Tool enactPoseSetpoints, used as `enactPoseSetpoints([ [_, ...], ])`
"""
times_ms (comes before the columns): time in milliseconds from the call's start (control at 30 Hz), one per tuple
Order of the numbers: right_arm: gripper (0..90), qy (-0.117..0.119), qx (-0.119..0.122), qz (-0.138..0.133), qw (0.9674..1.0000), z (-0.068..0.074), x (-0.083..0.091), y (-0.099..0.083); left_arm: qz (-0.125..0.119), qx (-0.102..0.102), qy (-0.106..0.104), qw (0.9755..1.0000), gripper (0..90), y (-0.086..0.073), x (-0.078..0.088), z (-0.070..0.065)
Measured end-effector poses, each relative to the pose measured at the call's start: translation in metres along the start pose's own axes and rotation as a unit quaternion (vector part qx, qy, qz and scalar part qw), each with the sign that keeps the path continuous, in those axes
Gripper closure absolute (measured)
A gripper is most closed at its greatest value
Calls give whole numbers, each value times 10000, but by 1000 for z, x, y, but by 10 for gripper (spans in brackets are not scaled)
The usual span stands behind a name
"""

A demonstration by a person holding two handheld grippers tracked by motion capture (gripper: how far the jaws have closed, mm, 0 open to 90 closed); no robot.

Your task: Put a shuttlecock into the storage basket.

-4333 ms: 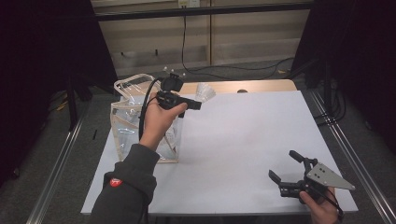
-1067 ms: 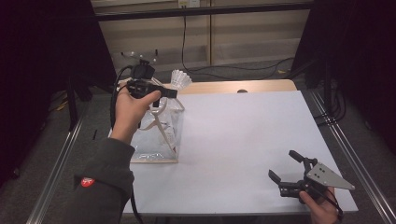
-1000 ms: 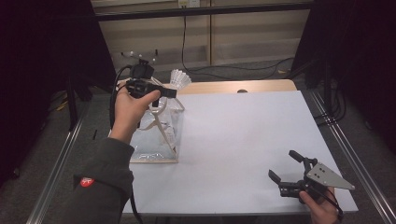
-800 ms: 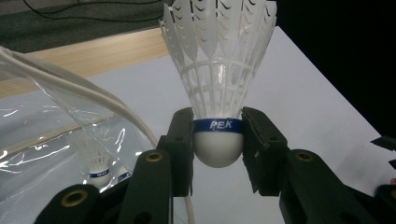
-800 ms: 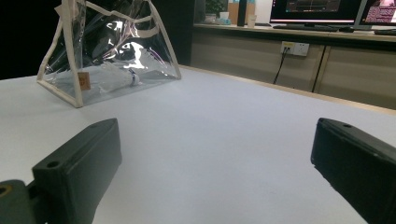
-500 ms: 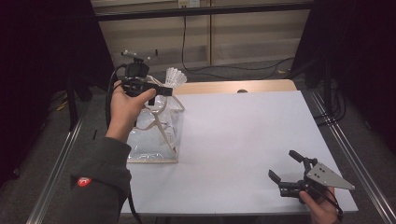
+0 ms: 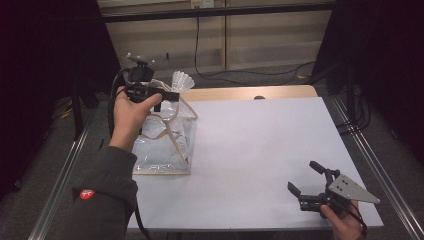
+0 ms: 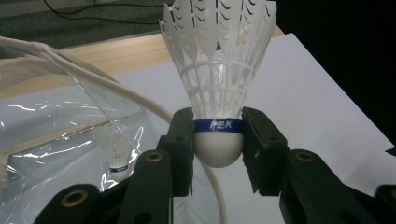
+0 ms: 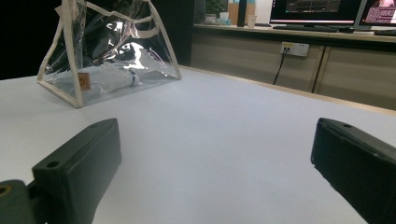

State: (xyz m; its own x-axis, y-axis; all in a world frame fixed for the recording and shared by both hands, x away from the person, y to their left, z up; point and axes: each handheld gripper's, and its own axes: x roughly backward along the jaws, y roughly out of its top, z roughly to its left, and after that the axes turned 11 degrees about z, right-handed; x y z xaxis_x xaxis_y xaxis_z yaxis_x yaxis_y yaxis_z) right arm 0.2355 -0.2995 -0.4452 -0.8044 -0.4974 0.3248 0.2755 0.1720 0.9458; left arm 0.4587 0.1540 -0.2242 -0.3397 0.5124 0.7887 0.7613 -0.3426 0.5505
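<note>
White table (image 7: 260,150) under dim lighting, dark curtains at both sides, pale cabinet fronts and trailing cables behind: I hold my left gripper (image 7: 167,95) raised over the table's far left corner, its two black fingers (image 8: 180,144) closed part-way on the white cork of a plastic shuttlecock (image 8: 218,93), pads pressing either side of the blue band, skirt pointing up and away. Just below it stands a clear bag (image 7: 162,142) with cream trim and cord handles, resting on the table's left edge; a second shuttlecock (image 8: 114,151) lies inside, seen through the plastic. My right gripper (image 7: 307,182) rests low at the near right corner, fingers (image 9: 77,163) spread wide with nothing between them, well apart from the bag. Monitors glow on a counter in the right gripper view.
</note>
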Motion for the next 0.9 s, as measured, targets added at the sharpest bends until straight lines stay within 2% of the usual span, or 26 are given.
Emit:
enactPoseSetpoints([
  [900,15,-8,4,-10,10000,0,0,0,-102,212,142,9996,658,-6,8,15],
])
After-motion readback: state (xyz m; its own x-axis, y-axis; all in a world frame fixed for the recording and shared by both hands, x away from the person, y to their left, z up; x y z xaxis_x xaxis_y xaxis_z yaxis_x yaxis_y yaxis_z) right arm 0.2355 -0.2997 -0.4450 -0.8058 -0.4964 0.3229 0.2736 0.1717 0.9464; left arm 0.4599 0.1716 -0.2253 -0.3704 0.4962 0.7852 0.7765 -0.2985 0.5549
